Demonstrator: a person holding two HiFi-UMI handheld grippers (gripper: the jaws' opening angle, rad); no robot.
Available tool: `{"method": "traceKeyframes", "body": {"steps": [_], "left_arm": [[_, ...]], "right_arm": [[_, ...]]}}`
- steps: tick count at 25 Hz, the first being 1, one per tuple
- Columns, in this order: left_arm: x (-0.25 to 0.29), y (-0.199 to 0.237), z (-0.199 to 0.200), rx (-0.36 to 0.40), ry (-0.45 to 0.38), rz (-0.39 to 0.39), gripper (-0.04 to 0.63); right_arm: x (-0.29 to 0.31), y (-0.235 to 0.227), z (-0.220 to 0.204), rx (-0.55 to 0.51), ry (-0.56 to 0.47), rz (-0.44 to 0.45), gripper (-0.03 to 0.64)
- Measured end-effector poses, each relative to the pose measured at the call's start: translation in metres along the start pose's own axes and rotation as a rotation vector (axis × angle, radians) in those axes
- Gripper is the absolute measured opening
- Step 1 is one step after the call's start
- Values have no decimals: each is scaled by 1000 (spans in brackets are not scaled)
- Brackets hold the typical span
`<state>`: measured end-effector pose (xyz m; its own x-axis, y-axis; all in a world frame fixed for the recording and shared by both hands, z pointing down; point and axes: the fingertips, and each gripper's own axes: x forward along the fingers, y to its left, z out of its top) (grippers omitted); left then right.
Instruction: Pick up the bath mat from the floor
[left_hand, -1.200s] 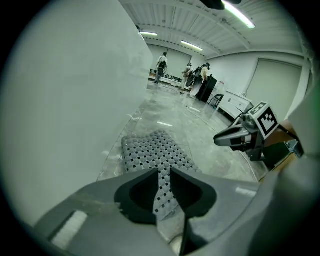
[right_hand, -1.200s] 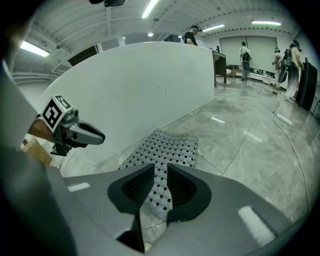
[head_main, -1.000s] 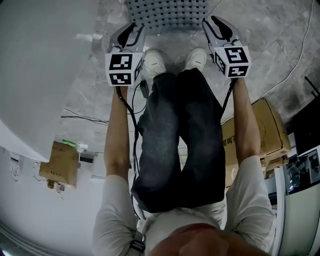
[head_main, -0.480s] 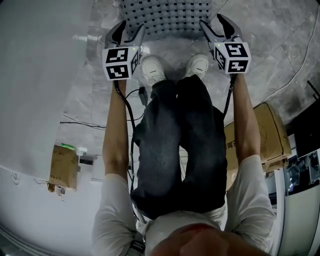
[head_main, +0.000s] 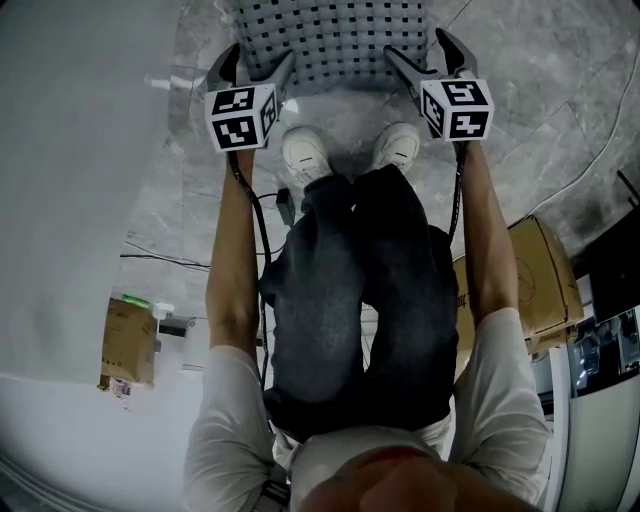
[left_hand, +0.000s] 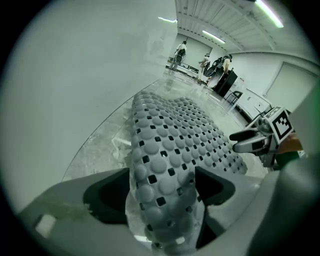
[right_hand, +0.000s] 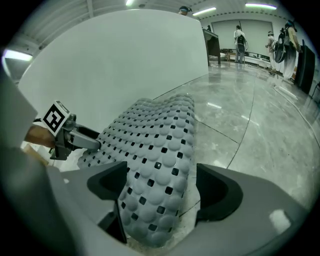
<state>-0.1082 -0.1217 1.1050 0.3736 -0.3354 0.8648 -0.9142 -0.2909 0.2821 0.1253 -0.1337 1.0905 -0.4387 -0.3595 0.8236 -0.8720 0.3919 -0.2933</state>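
Hovering at bath mat (head_main: 335, 40) near edge | left tongs (head_main: 254, 66), right tongs (head_main: 420, 52) just been opening wide, a corner between each, unpinched | mat runs straight ahead, lol

Bath mat (head_main: 335, 35) on floor (head_main: 560, 90) before shoes (head_main: 305, 152); left tool (head_main: 258, 60) straddles near-left corner, right tool (head_main: 416, 50) near-right.

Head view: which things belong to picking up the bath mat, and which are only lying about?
Belong to the job: bath mat; left claw and right claw, jaws just opening, mat edge between them.
Only lying about: large cardboard box; small box; floor cables.
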Motion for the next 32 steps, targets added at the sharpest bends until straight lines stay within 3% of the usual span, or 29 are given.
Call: {"method": "traceKeyframes", "body": {"steps": [3, 7, 11, 22, 28, 32], "left_arm": [[12, 1, -6, -29, 19, -11, 451], [26, 1, -16, -40, 54, -18, 459], [30, 3, -19, -29, 67, 4, 445], [4, -11, -8, 19, 85, 19, 158], [-21, -31, -4, -15, 75, 9, 78], [-43, -49, 3, -10, 74, -12, 64]], "right_arm": [[9, -2, -11, 0, 29, 9, 453], [18, -2, -18, 39, 33, 22, 454], [21, 4, -20, 53, 33, 29, 406], [8, 28, -8, 16, 45, 43, 242], [-15, 49, 7, 12, 45, 62, 155], [-40, 56, 16, 12, 42, 68, 120]]}}
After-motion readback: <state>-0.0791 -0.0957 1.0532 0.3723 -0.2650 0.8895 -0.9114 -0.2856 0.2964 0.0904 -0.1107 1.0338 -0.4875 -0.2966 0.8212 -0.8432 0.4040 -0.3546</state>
